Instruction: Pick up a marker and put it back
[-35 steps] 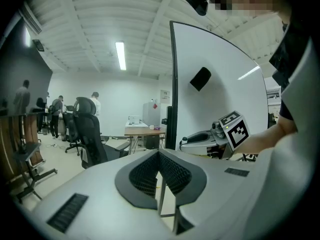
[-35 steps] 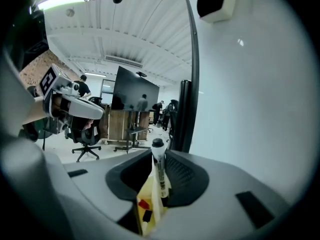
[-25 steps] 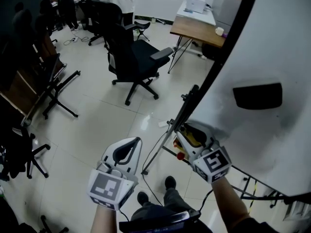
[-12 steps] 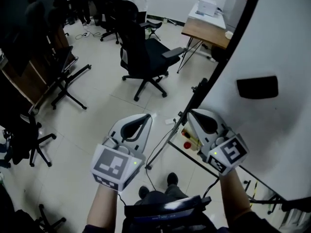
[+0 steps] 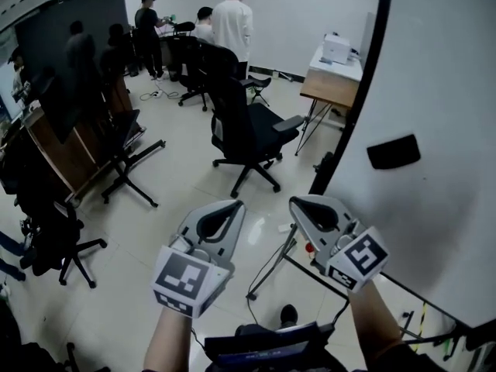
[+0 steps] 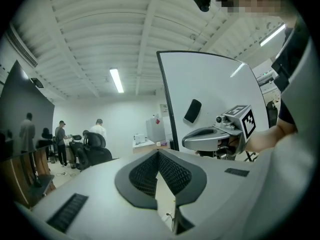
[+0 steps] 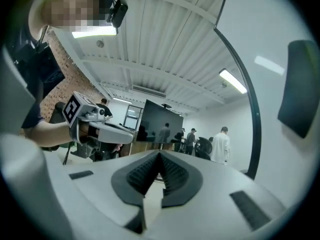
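Two grippers are held up beside one whiteboard (image 5: 434, 91) bearing one black eraser (image 5: 394, 152), the left gripper (image 5: 231, 208) closed on nothing, the right gripper (image 5: 301, 204) empty with jaws that have just closed, while the marker (image 5: 310, 247) seems to be the small red tip just under the right gripper, at the board's lower edge.

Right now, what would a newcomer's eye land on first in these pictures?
The left gripper and the right gripper are side by side low in the head view, both shut with nothing between their jaws. To their right stands a big whiteboard with a black eraser on it. A black office chair sits mid-room, and people stand at the far end.
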